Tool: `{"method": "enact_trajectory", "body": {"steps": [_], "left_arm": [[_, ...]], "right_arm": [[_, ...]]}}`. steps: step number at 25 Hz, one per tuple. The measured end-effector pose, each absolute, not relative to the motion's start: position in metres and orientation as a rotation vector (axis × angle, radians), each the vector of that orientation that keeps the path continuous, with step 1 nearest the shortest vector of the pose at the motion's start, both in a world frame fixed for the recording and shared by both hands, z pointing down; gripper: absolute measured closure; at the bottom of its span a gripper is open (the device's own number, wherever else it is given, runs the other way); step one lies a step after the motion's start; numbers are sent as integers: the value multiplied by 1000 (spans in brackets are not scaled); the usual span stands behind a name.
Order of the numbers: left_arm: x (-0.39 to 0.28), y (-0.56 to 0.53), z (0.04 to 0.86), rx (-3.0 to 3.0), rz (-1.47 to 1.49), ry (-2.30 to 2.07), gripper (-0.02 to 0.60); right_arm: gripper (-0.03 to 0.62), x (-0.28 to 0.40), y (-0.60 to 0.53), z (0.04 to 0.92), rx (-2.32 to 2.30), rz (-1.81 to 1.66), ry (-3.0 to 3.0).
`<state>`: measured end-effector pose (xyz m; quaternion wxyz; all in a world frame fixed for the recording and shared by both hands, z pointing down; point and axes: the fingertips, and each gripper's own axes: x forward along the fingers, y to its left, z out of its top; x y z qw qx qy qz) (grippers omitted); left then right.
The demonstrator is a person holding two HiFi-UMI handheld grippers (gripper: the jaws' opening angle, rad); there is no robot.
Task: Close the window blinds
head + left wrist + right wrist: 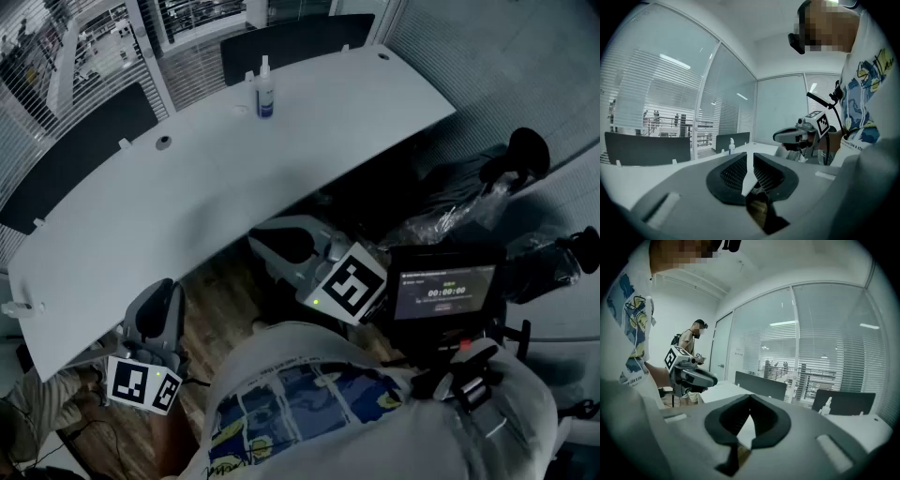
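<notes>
The window blinds hang behind the glass walls on the far side of the long white surface. You can see through the gaps between their thin slats to the bright rooms beyond. No gripper is touching them.

Two dark panels stand up along the far edge of the surface. A small spray bottle stands upright near that edge, between the panels.

The left gripper is held low on the near side of the surface. Its fingers are nearly together, with only a thin slit between them, and nothing is in it. The right gripper is also held low and well back from the blinds. Its fingers meet at the tips and hold nothing.

The person wears a white shirt with blue pictures. Another person stands far off by a door.
</notes>
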<state>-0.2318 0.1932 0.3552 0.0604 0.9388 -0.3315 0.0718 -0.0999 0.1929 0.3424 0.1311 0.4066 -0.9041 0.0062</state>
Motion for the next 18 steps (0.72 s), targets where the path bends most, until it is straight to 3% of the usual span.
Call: {"method": "enact_trajectory", "body": {"steps": [18], "left_arm": [[-238,152,366,2806,201,-1035,535]], "right_arm": [[589,-95,149,351,1202,70,-2631]]}}
